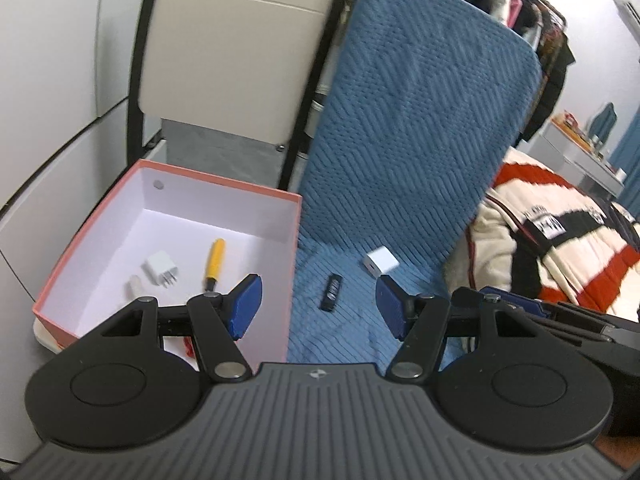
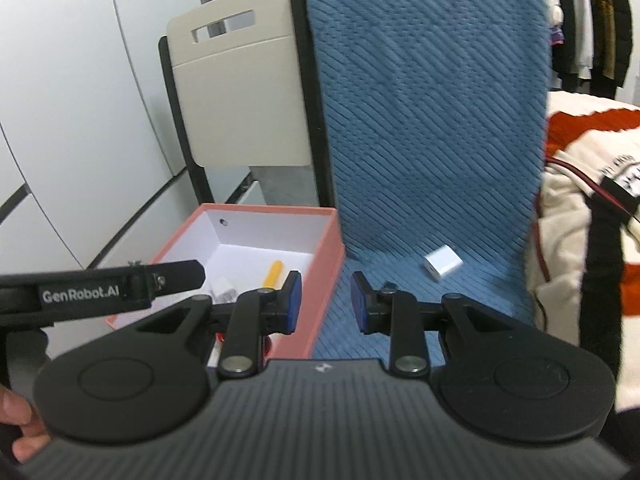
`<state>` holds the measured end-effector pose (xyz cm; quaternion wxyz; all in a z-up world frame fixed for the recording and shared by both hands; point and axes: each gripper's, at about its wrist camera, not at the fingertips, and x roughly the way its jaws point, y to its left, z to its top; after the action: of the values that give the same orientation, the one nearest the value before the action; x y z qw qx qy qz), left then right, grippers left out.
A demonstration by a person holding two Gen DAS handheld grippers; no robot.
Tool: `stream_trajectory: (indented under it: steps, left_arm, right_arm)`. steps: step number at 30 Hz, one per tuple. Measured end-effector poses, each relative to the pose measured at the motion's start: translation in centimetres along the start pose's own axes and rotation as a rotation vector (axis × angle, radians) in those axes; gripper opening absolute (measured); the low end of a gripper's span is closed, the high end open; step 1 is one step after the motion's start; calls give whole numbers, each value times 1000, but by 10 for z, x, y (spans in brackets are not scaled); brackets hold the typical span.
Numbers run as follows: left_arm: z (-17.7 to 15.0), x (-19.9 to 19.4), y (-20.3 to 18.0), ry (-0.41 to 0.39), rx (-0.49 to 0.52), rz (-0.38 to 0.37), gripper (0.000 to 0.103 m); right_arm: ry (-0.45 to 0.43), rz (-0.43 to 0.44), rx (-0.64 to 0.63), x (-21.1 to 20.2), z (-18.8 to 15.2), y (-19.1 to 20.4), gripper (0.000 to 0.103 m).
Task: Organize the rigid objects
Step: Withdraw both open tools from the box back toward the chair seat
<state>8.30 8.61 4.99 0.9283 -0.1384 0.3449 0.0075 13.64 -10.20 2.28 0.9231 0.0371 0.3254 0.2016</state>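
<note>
Blue quilted chair seat [image 1: 344, 280] is my work surface, with an open pink cardboard box [image 1: 295, 240] just beside its left edge. My left fingers [image 1: 248, 304] are spread and empty; my right fingers [image 2: 294, 300] sit narrower, pinching nothing. I reckon I'm between picks: the black stick-shaped gadget [image 1: 331, 291] and white cube charger [image 1: 381, 261] lie on the seat, not yet boxed. Next up: drop onto one, then clear the box wall. Plenty of room inside.

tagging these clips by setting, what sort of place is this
Most likely a bedroom at home: a rack of hanging clothes, a striped blanket on what looks like a bed, and a chair with a blue cover beside a pink box.
</note>
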Motion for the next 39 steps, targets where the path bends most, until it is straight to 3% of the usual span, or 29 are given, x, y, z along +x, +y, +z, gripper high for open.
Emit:
stream_trajectory:
  steps: [14, 23, 32, 39]
  left_arm:
    - [-64, 7, -64, 15, 69, -47, 68]
    - [-95, 24, -88, 34, 129, -87, 68]
    - [-119, 42, -92, 39, 138, -114, 68]
    - [-124, 64, -87, 45, 145, -109, 69]
  right_arm:
    - [-29, -64, 34, -51, -63, -62, 30]
    - [-46, -97, 22, -62, -97, -90, 30]
    - [-42, -113, 53, -58, -133, -118, 30]
    - [-62, -147, 59, -44, -142, -135, 30]
